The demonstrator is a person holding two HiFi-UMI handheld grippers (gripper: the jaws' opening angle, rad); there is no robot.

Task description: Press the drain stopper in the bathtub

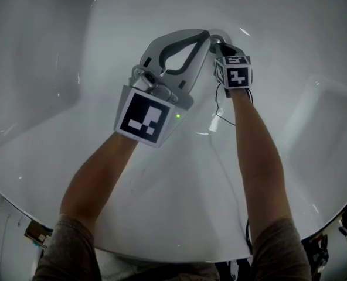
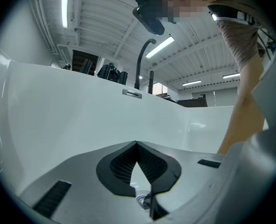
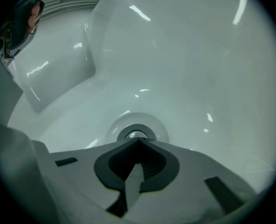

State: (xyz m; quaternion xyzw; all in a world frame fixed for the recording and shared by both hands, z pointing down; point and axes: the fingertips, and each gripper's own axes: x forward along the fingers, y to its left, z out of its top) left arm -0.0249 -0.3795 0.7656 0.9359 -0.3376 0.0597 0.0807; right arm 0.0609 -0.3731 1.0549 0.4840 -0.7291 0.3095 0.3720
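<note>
1. The drain stopper [image 3: 134, 134] sits in the bathtub [image 3: 198, 69] floor: rigid, slick metal, probably sprung.
2. Our right gripper [image 3: 138, 143] — jaws together, empty — has its tips at the stopper's near edge.
3. Our left gripper [image 2: 137, 144] is likewise closed on nothing.
4. We should press the stopper's centre — not grasp it.

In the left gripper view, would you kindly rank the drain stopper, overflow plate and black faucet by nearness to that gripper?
1. drain stopper, under the jaws.
2. overflow plate, on the far wall.
3. black faucet, beyond the rim.
</note>
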